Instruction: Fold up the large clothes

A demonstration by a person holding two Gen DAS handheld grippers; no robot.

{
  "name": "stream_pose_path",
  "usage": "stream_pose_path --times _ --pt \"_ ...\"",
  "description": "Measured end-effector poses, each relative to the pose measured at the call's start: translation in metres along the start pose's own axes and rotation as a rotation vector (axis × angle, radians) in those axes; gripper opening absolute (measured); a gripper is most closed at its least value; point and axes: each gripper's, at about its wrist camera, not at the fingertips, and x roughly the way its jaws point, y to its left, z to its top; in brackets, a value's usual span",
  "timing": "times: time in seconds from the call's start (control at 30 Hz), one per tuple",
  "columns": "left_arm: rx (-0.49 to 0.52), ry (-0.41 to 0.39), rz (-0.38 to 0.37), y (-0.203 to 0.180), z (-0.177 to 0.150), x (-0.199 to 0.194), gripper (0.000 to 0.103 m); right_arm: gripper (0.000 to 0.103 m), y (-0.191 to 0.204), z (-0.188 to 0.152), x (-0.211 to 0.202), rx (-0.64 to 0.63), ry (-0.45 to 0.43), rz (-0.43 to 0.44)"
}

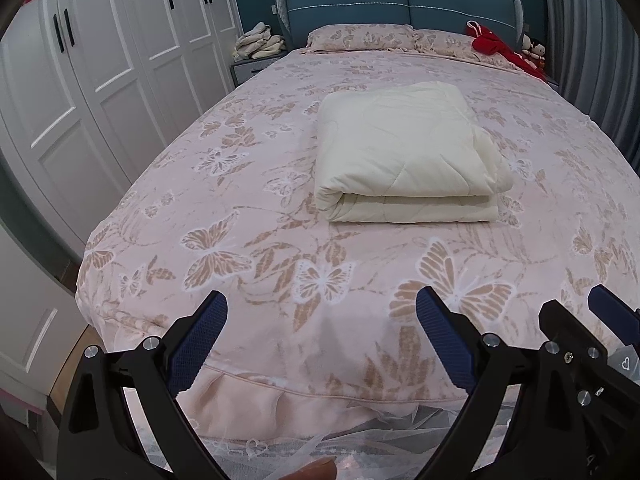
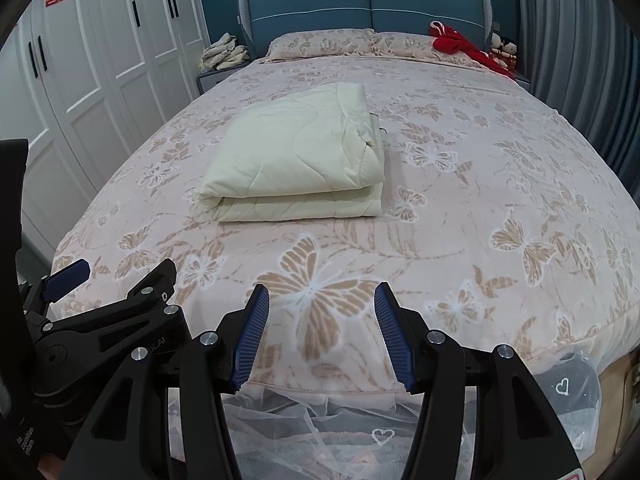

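A cream quilted comforter (image 1: 404,152) (image 2: 296,152) lies folded into a thick rectangle in the middle of the bed, its rolled edge facing me. My left gripper (image 1: 322,300) hovers over the foot of the bed, well short of the comforter, open with nothing between its blue pads. My right gripper (image 2: 323,292) hangs beside it over a large butterfly print, also open and empty. Each gripper shows at the edge of the other's view: the right gripper (image 1: 580,304) and the left gripper (image 2: 124,270).
The bed (image 1: 240,248) carries a pink butterfly cover with a lace skirt (image 2: 360,432) at its foot. White wardrobe doors (image 1: 80,120) line the left side, grey curtains (image 2: 580,60) the right. A pile of clothes (image 1: 260,42) sits on a nightstand; a red garment (image 2: 456,46) lies on the pillows.
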Motion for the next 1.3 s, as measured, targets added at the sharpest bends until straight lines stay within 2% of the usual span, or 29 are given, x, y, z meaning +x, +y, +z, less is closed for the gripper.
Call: stream_pose_path --times 1.3 --pt "0.002 -0.008 0.001 0.0016 -0.0013 -0.0006 0.093 0.055 -0.0024 0.0006 -0.0023 -0.002 -0.006 -0.007"
